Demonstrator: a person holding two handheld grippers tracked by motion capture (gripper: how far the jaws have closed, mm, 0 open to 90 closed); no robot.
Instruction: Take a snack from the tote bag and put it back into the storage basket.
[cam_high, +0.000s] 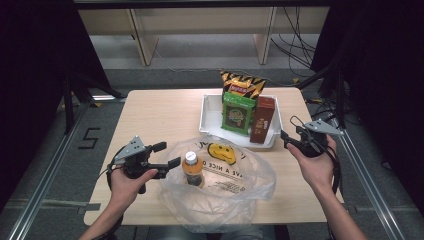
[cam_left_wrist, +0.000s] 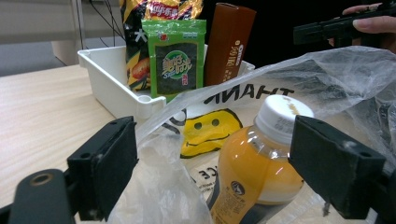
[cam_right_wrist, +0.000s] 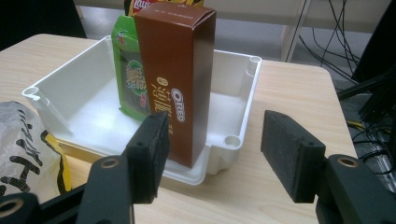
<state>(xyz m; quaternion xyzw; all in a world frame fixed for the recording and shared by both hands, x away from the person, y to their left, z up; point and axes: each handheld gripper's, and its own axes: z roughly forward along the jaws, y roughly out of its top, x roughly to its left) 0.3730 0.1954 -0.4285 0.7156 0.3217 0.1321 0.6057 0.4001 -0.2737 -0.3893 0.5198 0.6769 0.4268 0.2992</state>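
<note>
Left gripper view: we're looking along the left gripper, jaws standing wide w/ nothing pressed between the pads, framing the orange juice bottle that is standing upright inside the clear plastic bag. A fold of the bag's rim is lying just beside the left-hand pad; we can't tell if it's touching.

In the high view the left gripper is hovering at the bag's left edge, just beside the bottle. The right gripper is hanging near the front right corner of the white tray, pointing at it.

In the right gripper view that gripper is also gaping wide, holding nothing, and is lining up on the brown Oreo box, which is standing upright in the tray's near corner, the green seaweed pack leaning behind it. A yellow-black chip bag is standing at the tray's back.

Our read: the bottle is already bagged, and we're moving on to the next snack. Next move prob. calls for the right gripper to ease fwd, close on the box's narrow sides, lift it clear of the tray wall, while the left gripper is keeping the bag's mouth open.
</note>
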